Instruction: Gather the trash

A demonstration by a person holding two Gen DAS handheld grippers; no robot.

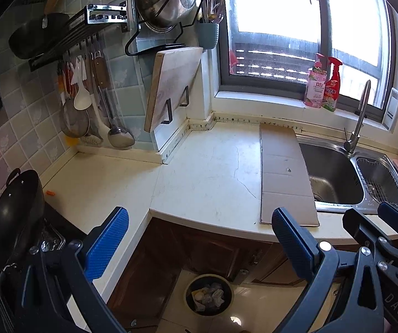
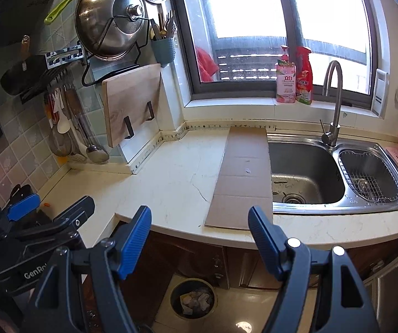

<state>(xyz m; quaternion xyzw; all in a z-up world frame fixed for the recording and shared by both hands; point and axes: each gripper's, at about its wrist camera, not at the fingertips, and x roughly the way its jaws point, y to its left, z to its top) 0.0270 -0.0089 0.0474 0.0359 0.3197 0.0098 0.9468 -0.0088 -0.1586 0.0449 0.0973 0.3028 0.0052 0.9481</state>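
Note:
A round trash bin (image 1: 209,295) stands on the floor below the counter, with crumpled waste inside; it also shows in the right wrist view (image 2: 193,298). A flat sheet of cardboard (image 1: 285,174) lies on the counter, partly over the sink's left edge; it also shows in the right wrist view (image 2: 244,176). A small orange scrap (image 1: 50,193) lies on the counter at the left. My left gripper (image 1: 199,222) is open and empty above the counter's front edge. My right gripper (image 2: 200,222) is open and empty beside it.
A steel double sink (image 2: 310,172) with a tap and a wire basket is at the right. A black wok (image 1: 13,216) sits at the left. A cutting board (image 2: 131,102), hanging utensils and pots line the tiled wall. Two bottles (image 2: 293,77) stand on the windowsill.

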